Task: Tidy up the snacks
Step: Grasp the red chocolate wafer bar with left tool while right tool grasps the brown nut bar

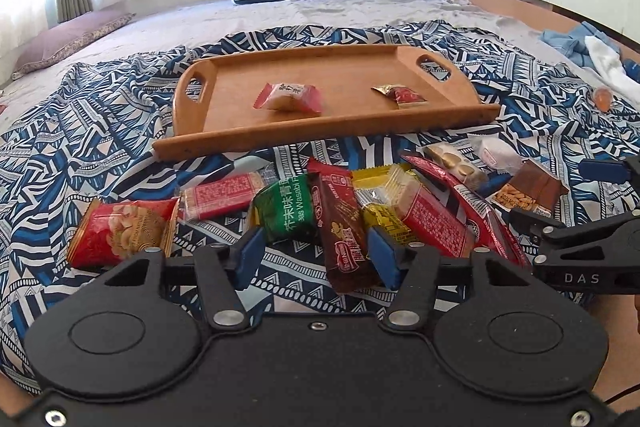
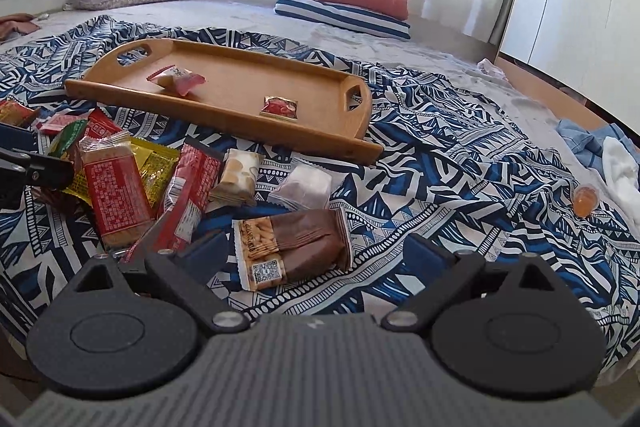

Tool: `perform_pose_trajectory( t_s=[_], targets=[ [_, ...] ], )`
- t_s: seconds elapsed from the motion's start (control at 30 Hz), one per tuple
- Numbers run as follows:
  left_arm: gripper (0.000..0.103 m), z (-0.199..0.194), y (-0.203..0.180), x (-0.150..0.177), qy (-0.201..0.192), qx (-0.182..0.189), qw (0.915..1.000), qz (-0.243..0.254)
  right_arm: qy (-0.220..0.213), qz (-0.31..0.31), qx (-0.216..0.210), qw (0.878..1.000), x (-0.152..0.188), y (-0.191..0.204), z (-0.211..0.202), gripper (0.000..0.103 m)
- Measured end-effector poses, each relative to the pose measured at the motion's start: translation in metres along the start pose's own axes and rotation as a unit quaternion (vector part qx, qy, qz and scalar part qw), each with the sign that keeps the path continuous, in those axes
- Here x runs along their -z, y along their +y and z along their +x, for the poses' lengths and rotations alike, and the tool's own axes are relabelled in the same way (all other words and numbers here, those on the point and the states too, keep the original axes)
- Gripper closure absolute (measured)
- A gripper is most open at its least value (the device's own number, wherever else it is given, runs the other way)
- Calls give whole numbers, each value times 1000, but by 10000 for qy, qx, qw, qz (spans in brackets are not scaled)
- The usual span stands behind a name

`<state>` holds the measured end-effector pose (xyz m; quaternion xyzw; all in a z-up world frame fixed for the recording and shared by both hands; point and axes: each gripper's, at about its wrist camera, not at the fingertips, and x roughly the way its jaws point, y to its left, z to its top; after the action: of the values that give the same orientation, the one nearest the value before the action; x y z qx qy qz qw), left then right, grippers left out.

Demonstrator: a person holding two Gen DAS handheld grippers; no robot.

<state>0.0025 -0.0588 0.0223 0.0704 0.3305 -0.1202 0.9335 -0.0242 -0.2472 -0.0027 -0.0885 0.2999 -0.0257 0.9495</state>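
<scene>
Left gripper [image 1: 318, 251] half-closed around brown wafer bar [image 1: 344, 231], pads not pressing; right gripper [image 2: 316, 255] wide apart over chocolate biscuit pack [image 2: 292, 247] (tray [image 1: 320, 137] behind).

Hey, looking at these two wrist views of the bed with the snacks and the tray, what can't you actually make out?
- Left tongs, left wrist view: whether the pads press the brown snack bar is unclear; the right finger hides the contact.
- Snack pile, right wrist view: the left tongs cover the green packet partly.
- Orange cup, both views: too small to identify.
- Brown peanut packet: its print is too small to read.
- Wooden tray: the near rim hides the floor just behind it.
</scene>
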Motion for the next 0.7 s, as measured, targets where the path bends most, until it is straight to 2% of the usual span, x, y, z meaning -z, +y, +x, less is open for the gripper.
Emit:
perform_pose_trajectory(
  t_s=[0.23, 0.33, 0.37, 0.5, 0.7],
  targets=[
    [67, 4, -8, -1, 40, 218, 9997, 44, 26, 120, -124, 9998, 1, -1, 8, 3],
    [79, 3, -10, -1, 12, 205, 9998, 51, 45, 209, -170, 9996, 2, -3, 11, 3],
    [87, 0, -10, -1, -54, 125, 9999, 14, 49, 248, -182, 9995, 2, -3, 12, 3],
    [89, -14, -9, 2, -296, -12, 9994, 151, 52, 349, -159, 9992, 3, -7, 15, 3],
    [88, -8, -12, 6, -147, -17, 9992, 381, 95, 506, -178, 9985, 4, -11, 21, 3]
  ],
)
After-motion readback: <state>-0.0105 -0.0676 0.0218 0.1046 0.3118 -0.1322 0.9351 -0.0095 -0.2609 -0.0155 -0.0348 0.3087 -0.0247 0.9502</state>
